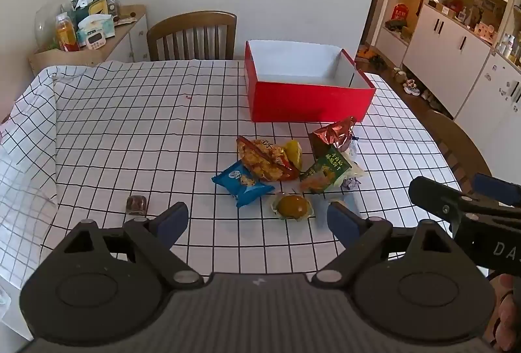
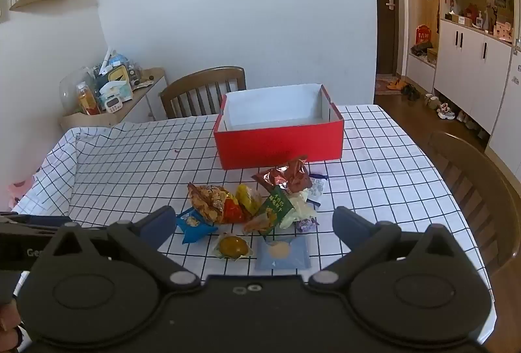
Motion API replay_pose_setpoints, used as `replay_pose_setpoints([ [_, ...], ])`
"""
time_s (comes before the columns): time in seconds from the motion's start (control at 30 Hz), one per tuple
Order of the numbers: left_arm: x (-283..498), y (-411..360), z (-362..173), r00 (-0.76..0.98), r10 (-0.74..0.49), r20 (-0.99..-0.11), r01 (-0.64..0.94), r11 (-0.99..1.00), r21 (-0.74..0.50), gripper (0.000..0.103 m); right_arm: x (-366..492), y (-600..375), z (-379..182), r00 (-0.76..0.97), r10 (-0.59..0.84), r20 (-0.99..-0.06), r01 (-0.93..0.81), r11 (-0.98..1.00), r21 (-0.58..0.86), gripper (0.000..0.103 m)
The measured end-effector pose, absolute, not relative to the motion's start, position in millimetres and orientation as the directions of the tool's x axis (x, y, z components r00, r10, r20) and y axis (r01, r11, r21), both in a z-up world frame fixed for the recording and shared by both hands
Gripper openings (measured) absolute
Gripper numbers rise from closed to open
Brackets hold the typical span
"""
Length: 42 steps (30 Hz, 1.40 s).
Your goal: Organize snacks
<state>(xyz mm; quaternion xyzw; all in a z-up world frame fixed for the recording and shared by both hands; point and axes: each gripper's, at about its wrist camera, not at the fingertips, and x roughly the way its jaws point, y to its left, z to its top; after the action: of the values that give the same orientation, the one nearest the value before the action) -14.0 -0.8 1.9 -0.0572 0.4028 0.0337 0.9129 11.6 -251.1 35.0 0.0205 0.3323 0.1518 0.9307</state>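
A pile of snack packets lies mid-table in front of a red box with a white, empty inside. The pile holds a blue packet, an orange crisp bag, a green packet, a brown-red foil bag and a clear-wrapped yellow round cake. A pale blue flat packet lies nearest. A small brown wrapped sweet sits apart at the left. My left gripper and right gripper both hover open, short of the pile, holding nothing.
The checked tablecloth covers the table. A wooden chair stands behind it, another chair at the right edge. A side shelf with bottles and tissues is at back left. White cabinets line the right wall.
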Motion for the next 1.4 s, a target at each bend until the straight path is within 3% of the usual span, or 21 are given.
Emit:
replay_pose_setpoints([
  [1.4,-26.1,-5.3,6.9,0.702,0.006,-0.712,-0.067,0.996,-0.058,0.093,-6.4,-250.4,34.3,0.761,0.298,-0.576,-0.265,0.953,0.143,0.102],
])
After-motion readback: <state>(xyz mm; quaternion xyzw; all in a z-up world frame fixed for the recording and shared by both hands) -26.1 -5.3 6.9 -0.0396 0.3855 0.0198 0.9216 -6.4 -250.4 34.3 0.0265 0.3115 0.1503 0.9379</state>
